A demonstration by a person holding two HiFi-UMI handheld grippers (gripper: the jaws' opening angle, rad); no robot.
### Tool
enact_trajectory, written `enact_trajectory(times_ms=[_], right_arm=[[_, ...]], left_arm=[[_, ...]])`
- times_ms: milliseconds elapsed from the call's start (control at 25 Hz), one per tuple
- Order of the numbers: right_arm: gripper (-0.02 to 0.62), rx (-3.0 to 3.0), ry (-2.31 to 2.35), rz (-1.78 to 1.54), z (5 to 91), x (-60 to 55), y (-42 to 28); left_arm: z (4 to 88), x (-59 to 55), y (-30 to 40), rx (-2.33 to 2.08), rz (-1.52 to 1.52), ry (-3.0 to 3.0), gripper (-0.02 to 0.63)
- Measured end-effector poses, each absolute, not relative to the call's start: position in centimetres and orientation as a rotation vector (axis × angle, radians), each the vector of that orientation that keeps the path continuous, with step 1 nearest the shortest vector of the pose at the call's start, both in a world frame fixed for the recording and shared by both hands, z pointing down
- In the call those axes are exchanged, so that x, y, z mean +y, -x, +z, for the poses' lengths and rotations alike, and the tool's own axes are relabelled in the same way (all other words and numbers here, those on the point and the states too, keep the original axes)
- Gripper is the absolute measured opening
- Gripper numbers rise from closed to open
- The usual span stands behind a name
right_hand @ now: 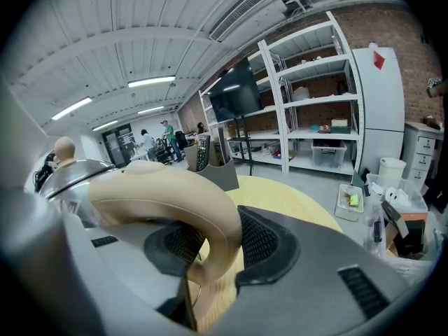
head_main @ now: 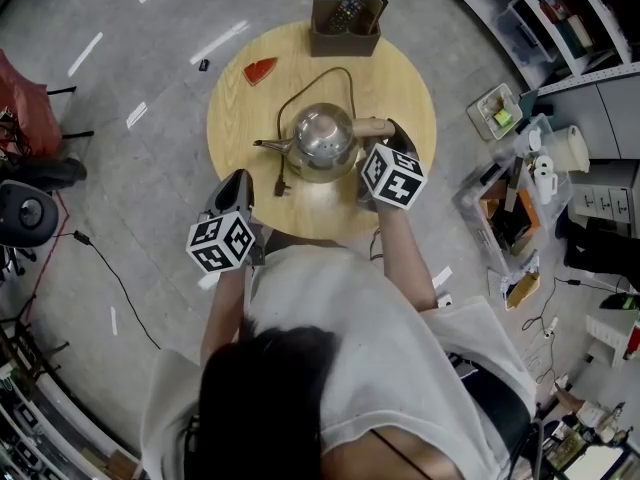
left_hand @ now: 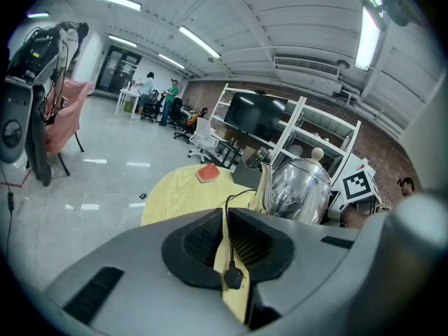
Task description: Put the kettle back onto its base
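Where cord (left_hand: 229,247) loops, kettle (head_main: 322,136), box (head_main: 345,36), red wedge (head_main: 261,69).

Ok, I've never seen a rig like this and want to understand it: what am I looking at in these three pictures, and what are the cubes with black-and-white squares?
There is no robot here. A person holds a gripper in each hand, and the patterned cubes are part of those grippers. The top-down picture comes from a camera on the person's head. The other two come from cameras riding on each gripper, looking along its jaws. On the round wooden table are a steel kettle, a black cord, a red wedge-shaped piece and a brown box holding remote controls. The right gripper has its jaws closed on the kettle's beige handle. The left gripper hovers at the table's near edge, jaws together, holding nothing.
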State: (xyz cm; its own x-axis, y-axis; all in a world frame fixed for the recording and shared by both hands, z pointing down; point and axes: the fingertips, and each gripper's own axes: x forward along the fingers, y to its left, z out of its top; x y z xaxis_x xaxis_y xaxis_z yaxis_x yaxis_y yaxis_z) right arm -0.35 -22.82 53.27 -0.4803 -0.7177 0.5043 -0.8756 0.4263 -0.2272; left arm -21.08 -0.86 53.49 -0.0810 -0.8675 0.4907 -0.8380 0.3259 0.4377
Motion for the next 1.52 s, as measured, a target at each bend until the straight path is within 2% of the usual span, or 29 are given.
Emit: enact_trajectory(times_ms=[1520], right_arm=[[0.146, -2.367, -1.357, 0.712, 54.3, -22.8, 0.3]], left_arm=[[53.4, -1.8, 20.5, -1.895, -0.018, -1.521, 0.044]])
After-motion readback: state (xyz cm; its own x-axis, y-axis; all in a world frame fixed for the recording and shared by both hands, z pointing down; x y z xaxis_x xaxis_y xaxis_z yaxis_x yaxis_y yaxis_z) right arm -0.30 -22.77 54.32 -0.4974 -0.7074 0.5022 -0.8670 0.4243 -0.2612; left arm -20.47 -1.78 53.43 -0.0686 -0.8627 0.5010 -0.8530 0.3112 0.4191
